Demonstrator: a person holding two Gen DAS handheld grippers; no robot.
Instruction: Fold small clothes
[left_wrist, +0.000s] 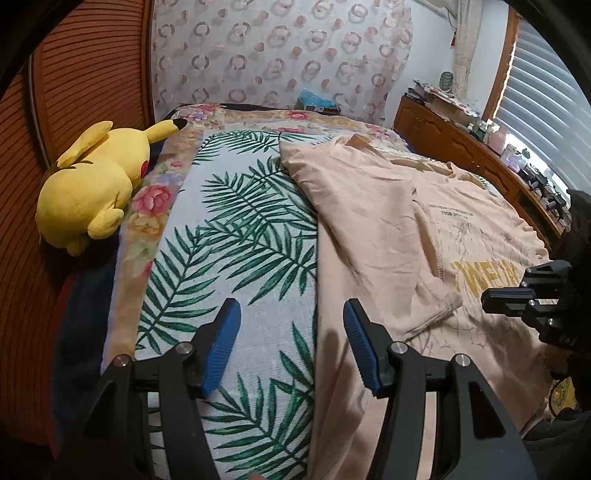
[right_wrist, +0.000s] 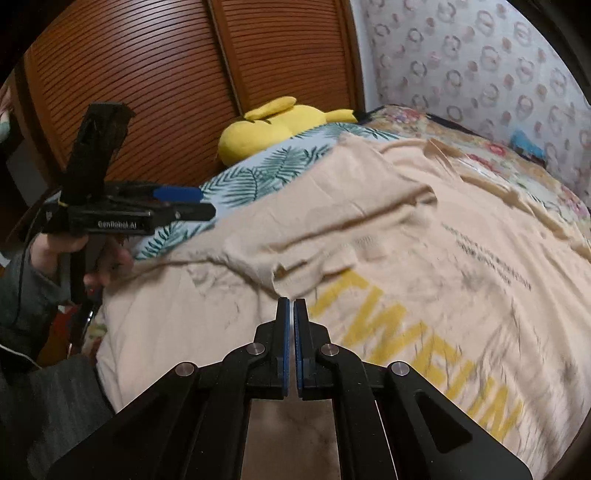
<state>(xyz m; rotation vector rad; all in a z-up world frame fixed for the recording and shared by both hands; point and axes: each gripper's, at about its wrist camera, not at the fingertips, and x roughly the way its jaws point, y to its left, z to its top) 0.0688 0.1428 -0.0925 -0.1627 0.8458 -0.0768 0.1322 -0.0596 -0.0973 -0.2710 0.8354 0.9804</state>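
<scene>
A peach T-shirt (left_wrist: 373, 221) with yellow lettering lies spread on a bed, one sleeve (left_wrist: 436, 295) folded in over the chest. My left gripper (left_wrist: 291, 345) hovers open over the shirt's left edge, one pad above the leaf-print cover (left_wrist: 236, 236) and the other above the cloth. In the right wrist view the left gripper (right_wrist: 201, 203) is held by a hand at the left. My right gripper (right_wrist: 291, 301) is shut just below the folded sleeve's cuff (right_wrist: 314, 269), with no cloth visible between its pads. From the left wrist view the right gripper (left_wrist: 485, 297) sits a little apart from the cuff.
A yellow plush toy (left_wrist: 92, 188) lies at the bed's far left against louvred wooden doors (right_wrist: 147, 85). A floral quilt (left_wrist: 155, 199) edges the cover. A cluttered wooden dresser (left_wrist: 461, 147) stands under window blinds (left_wrist: 546, 110) on the right.
</scene>
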